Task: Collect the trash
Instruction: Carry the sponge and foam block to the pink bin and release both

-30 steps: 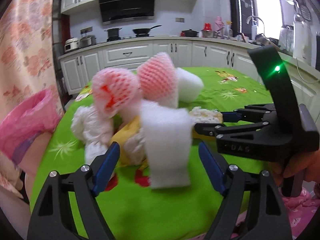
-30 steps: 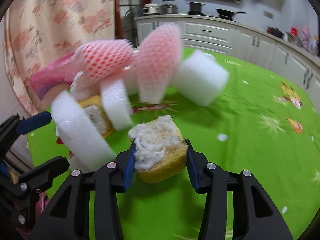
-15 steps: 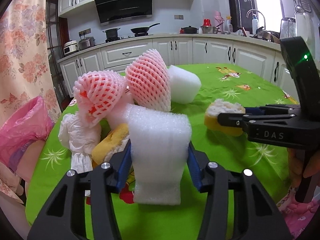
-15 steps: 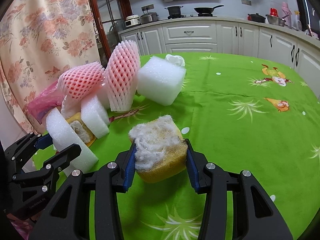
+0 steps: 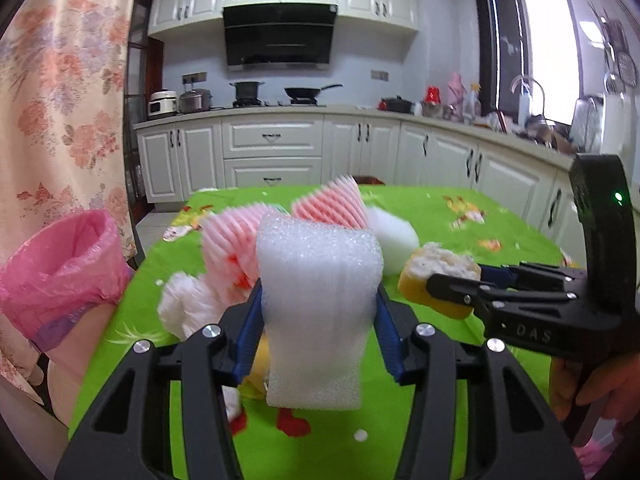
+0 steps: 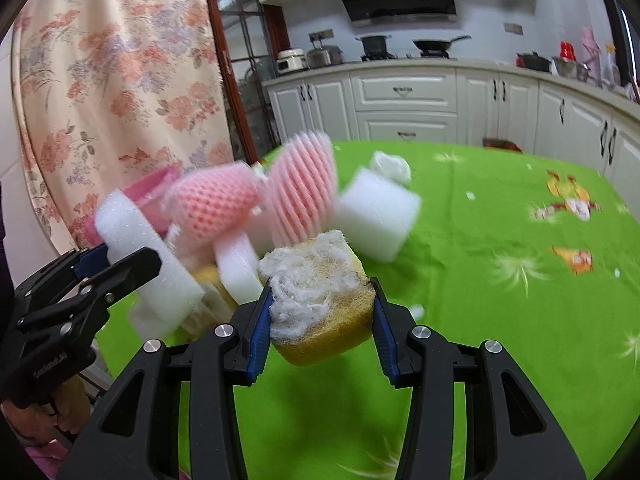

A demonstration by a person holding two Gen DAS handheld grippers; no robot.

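Both loads are gripped and off the worktop (image 5: pixel 500 236). We have the left gripper (image 5: pixel 320 320) with jaws closed on the foam strip (image 5: pixel 318 312), and the right gripper (image 6: pixel 320 320) with jaws closed on the yellow sponge (image 6: pixel 320 300). The remaining trash pile (image 6: pixel 256 204) lies towards the worktop's left edge, next to the pink-lined bin (image 5: pixel 64 276) standing just off that edge. Judgement: we should carry each piece over the bin mouth and release well inside the liner; the strip hangs long below the jaws, so we lift it clear of the rim first. Versus a second ago: the left jaws have just been closing and now hold the strip between them; then they stood open round it. The right grip is unchanged. Both loads sit higher above the cloth.
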